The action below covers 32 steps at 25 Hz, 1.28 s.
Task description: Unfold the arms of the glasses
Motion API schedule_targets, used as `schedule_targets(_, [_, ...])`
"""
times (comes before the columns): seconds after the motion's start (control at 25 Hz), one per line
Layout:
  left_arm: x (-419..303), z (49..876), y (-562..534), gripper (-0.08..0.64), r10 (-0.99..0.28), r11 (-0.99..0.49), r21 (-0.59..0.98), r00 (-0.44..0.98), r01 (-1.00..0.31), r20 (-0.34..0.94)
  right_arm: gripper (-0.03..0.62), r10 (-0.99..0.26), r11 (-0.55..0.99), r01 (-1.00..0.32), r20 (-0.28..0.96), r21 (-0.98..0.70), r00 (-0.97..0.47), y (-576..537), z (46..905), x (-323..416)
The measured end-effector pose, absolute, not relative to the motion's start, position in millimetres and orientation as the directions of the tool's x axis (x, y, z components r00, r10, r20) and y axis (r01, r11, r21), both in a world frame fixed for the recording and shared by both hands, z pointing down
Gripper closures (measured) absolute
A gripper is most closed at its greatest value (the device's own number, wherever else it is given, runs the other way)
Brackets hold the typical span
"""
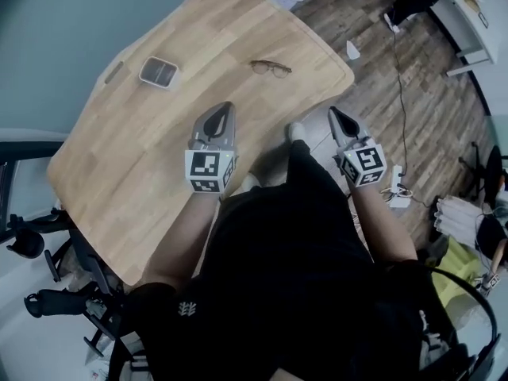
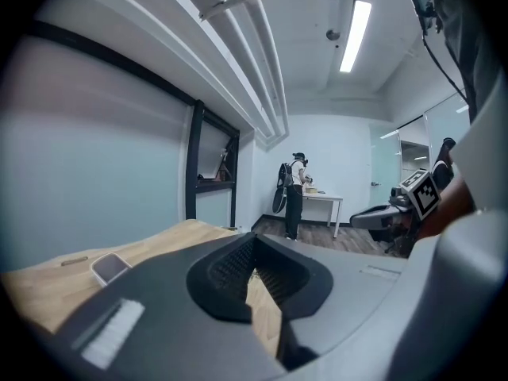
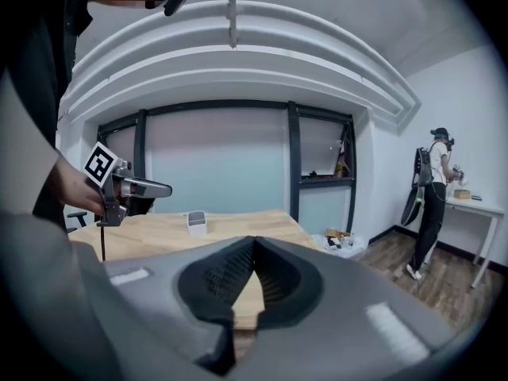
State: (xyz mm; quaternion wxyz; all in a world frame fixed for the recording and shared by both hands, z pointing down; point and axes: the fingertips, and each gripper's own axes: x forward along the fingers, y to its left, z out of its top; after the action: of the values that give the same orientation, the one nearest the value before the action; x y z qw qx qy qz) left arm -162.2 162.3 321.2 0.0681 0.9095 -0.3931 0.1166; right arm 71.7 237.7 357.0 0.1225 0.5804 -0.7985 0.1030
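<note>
Light wooden desk (image 1: 143, 157) with rounded corners fills the left of my head view, above a dark plank floor (image 1: 413, 109). The glasses (image 1: 271, 68) lie flat on the wood near the desk's far right corner. They have a thin, dark wire frame with two lenses, and they are too small for me to tell how the arms sit. To their left, well apart, stands a small clear rectangular container (image 1: 159, 72). My left hand-held gripper (image 1: 225, 109) hovers over the middle of the desk, jaws pressed together with nothing between them, short of the glasses. My right hand-held gripper (image 1: 333, 113) hangs just off the desk's right edge, over the floor, jaws likewise closed tight and empty.
</note>
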Motion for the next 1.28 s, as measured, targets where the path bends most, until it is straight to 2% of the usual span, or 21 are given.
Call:
schedule_targets(0.28, [-154.5, 341.2, 115.3, 0.555, -0.769, -0.583, 0.028, 0.563, -0.812, 0.302, 0.592, -0.835, 0.457, -0.888, 0.322, -0.046, -0.447, 138.3, 383.7, 69.0])
schedule_targets(0.48, [-134.7, 359.3, 76.7, 0.555, -0.812, -0.481, 0.037, 0.462, -0.876, 0.357, 0.592, -0.723, 0.616, -0.784, 0.342, -0.076, -0.6, 66.1, 401.0, 69.1])
schedule_targets(0.72, [-93.3, 355.4, 26.0, 0.555, -0.843, -0.421, 0.014, 0.397, -0.907, 0.363, 0.592, -0.577, 0.747, -0.653, 0.364, -0.128, -0.731, 8.1, 415.0, 68.3])
schedule_targets(1.04, [-67.9, 353.1, -1.0, 0.555, -0.871, -0.349, -0.056, 0.301, -0.936, 0.388, 0.592, -0.395, 0.855, -0.494, 0.418, -0.157, -0.818, -19.8, 437.4, 41.9])
schedule_targets(1.28, [-72.6, 385.4, -1.6, 0.555, -0.846, -0.353, 0.006, 0.322, -0.936, 0.425, 0.592, -0.33, 0.883, -0.445, 0.474, -0.152, -0.817, -22.4, 463.9, 13.6])
